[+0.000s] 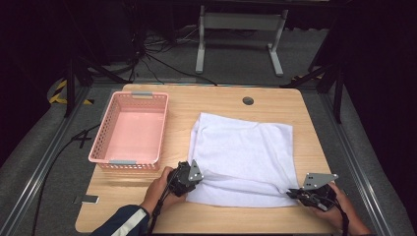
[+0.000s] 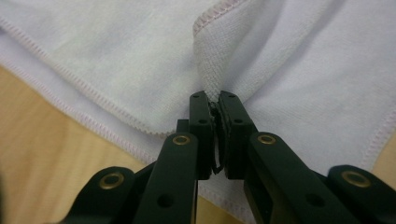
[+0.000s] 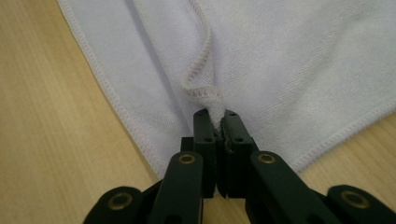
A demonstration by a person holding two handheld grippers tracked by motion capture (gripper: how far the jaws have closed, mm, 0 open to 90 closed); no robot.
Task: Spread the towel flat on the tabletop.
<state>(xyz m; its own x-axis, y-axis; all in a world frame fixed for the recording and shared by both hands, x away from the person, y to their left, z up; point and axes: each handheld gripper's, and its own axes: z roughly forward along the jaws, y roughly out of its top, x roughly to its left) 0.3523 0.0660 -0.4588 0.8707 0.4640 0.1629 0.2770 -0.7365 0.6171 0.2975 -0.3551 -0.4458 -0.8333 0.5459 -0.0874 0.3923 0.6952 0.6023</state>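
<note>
A white towel [image 1: 243,155] lies spread on the wooden table [image 1: 206,101], folded over itself, with pink-stitched hems. My left gripper [image 1: 196,178] is at the towel's near left corner, shut on a pinched-up fold of the upper layer [image 2: 212,70]. At the near right corner my right gripper [image 1: 291,193] is shut on a curled bit of hem [image 3: 205,95]. In the left gripper view the jaws [image 2: 215,100] meet on the cloth, and in the right gripper view the jaws [image 3: 215,116] do the same. Both corners are lifted slightly, with creases running between them.
An empty pink plastic basket [image 1: 114,118] stands on the table's left side, close to the towel's left edge. A round cable hole [image 1: 248,101] sits near the far edge. Bare wood shows at the near edge and right of the towel.
</note>
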